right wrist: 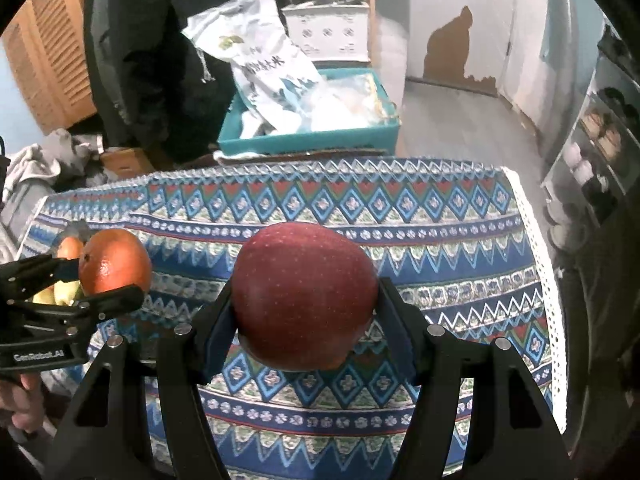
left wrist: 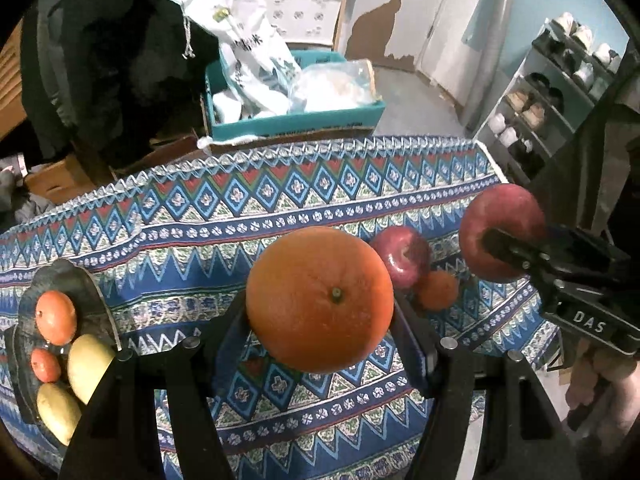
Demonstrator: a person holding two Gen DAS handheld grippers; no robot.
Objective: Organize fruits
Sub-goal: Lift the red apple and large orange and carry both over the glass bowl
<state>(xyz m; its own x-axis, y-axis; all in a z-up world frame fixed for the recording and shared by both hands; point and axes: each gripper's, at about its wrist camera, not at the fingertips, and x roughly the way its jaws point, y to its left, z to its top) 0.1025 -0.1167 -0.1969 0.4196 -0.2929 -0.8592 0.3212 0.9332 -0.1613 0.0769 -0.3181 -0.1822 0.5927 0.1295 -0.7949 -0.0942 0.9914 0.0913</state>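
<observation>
My left gripper (left wrist: 320, 308) is shut on a large orange (left wrist: 320, 298) and holds it above the patterned cloth. My right gripper (right wrist: 304, 300) is shut on a red apple (right wrist: 304, 296), also lifted; it shows in the left wrist view (left wrist: 502, 232) at the right. The held orange shows in the right wrist view (right wrist: 114, 266) at the left. A second red apple (left wrist: 402, 256) and a small orange (left wrist: 438, 290) lie on the cloth. A dark plate (left wrist: 86, 284) at the left holds two oranges (left wrist: 56, 316) and two yellow-green fruits (left wrist: 88, 364).
The table is covered by a blue patterned cloth (left wrist: 200, 240). Behind its far edge stands a teal box (left wrist: 296, 120) with white bags. A shoe rack (left wrist: 560, 92) stands at the right, cardboard boxes (left wrist: 60, 178) at the left.
</observation>
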